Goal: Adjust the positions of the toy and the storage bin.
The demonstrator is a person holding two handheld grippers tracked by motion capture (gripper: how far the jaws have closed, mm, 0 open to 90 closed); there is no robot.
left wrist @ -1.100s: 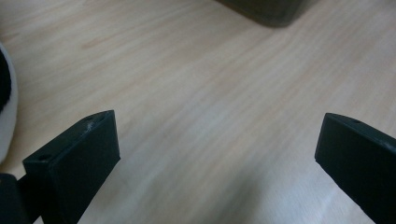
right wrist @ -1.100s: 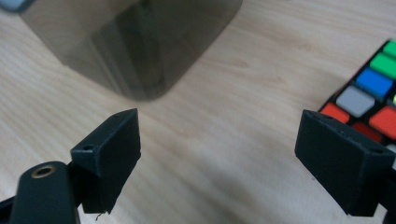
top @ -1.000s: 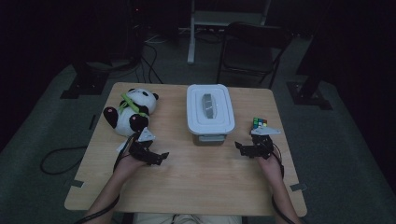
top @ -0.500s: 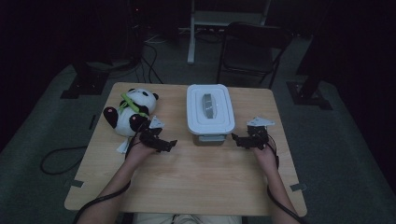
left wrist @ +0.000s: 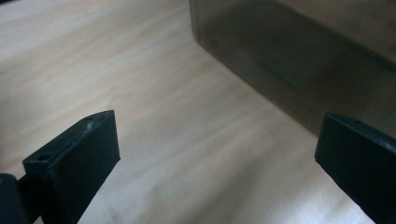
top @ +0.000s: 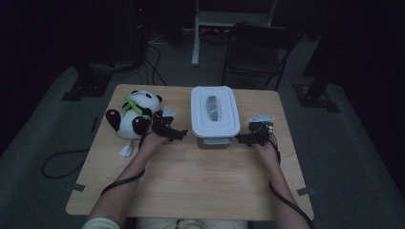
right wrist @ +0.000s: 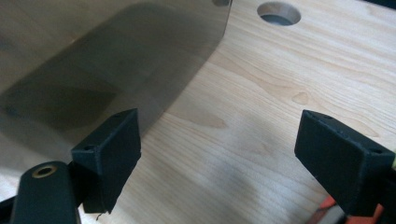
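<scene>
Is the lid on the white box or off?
On. In the high view the white lid sits flat over the box, covering its whole top. Both grippers are beside it, open.

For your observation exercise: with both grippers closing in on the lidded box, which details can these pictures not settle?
- Contents of the box: high view, white lid covers it; both gripper views, walls too murky.
- Small coloured thing beside the right gripper: high view, too small and dim.
- Tag under the panda: too small to read.
- Left gripper touching the box: unclear.

The right gripper (top: 242, 139) hides most of a colourful small object (top: 265, 127).
</scene>
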